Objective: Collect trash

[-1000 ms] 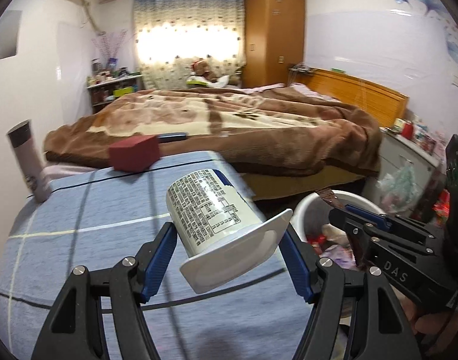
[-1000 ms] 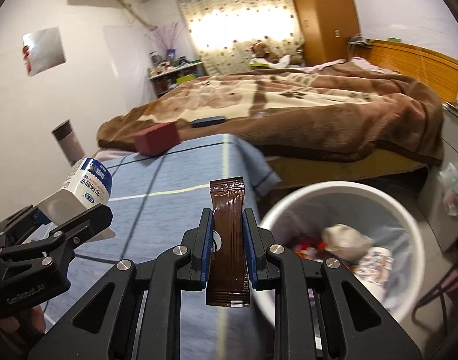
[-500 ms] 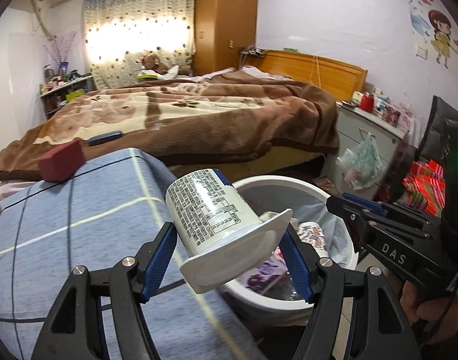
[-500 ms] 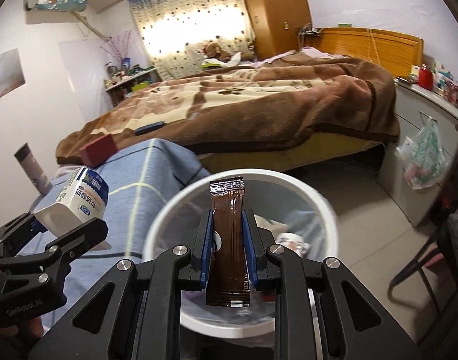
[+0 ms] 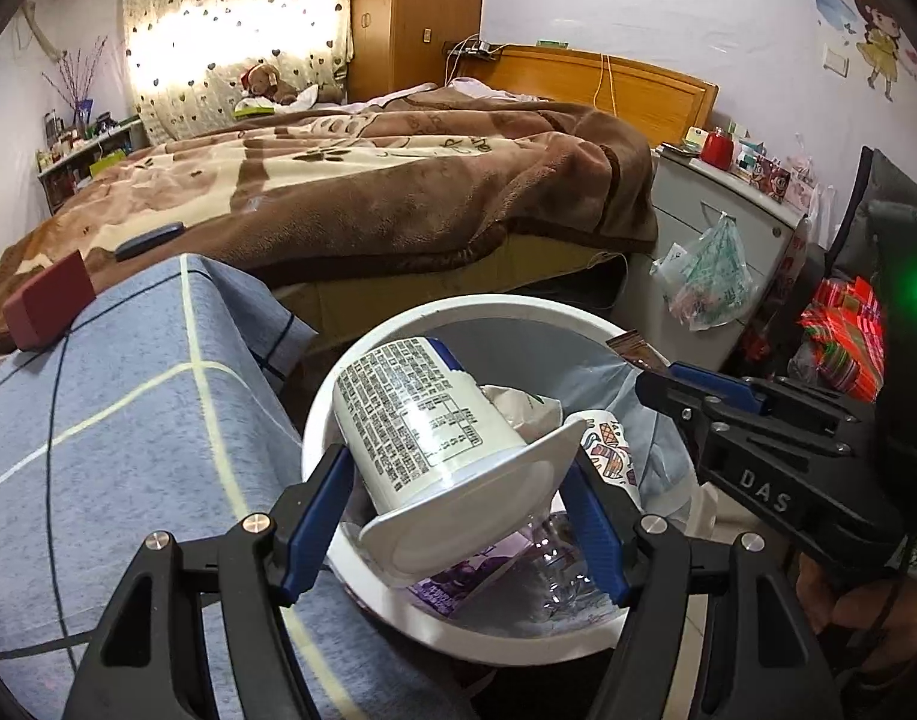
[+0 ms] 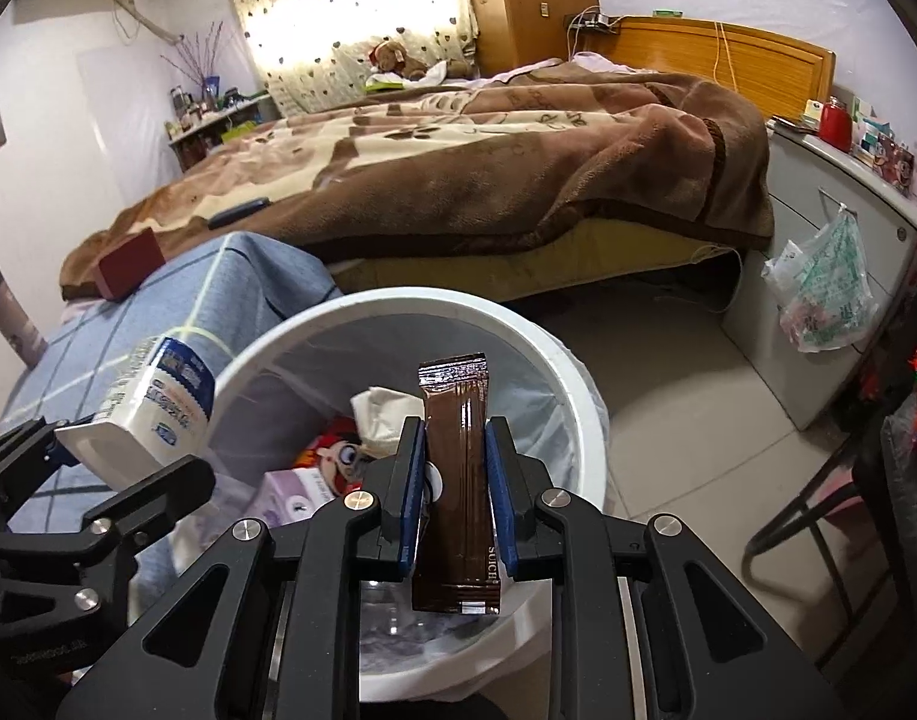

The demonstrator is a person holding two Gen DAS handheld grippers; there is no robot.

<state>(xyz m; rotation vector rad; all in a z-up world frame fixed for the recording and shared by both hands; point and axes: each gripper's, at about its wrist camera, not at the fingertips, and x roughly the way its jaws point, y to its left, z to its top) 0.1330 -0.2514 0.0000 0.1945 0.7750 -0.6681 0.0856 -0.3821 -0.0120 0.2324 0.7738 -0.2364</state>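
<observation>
Now both of my pieces of trash hang over the round white plastic bin with its clear liner (image 6: 584,396), so the carrying looks done and only the dropping is left. My left gripper (image 5: 458,516) has its jaws held fairly wide, clamped on the rim of a white plastic yogurt cup with printed label (image 5: 422,420); the cup tilts up and away from me, above the near-left part of the bin's mouth. My right gripper (image 6: 455,480) has its jaws nearly shut but just beginning to part, and the brown foil stick sachet (image 6: 458,480) stands upright between the pads, over the middle of the bin.

Inside the bin I see crumpled paper, a purple printed wrapper and a clear plastic bottle already lying there, so some collecting seems finished.

For room: the blue-grey checked cloth surface (image 5: 128,420) butts against the bin's left side, and the cup sits close above that left rim, so I judge a release there could clip the edge. Right of the bin is bare tiled floor (image 6: 668,396), open. Beyond the bin lies the bed with the brown blanket (image 6: 488,180). A dark red box (image 5: 47,300) rests on the surface, well away from the bin.
</observation>
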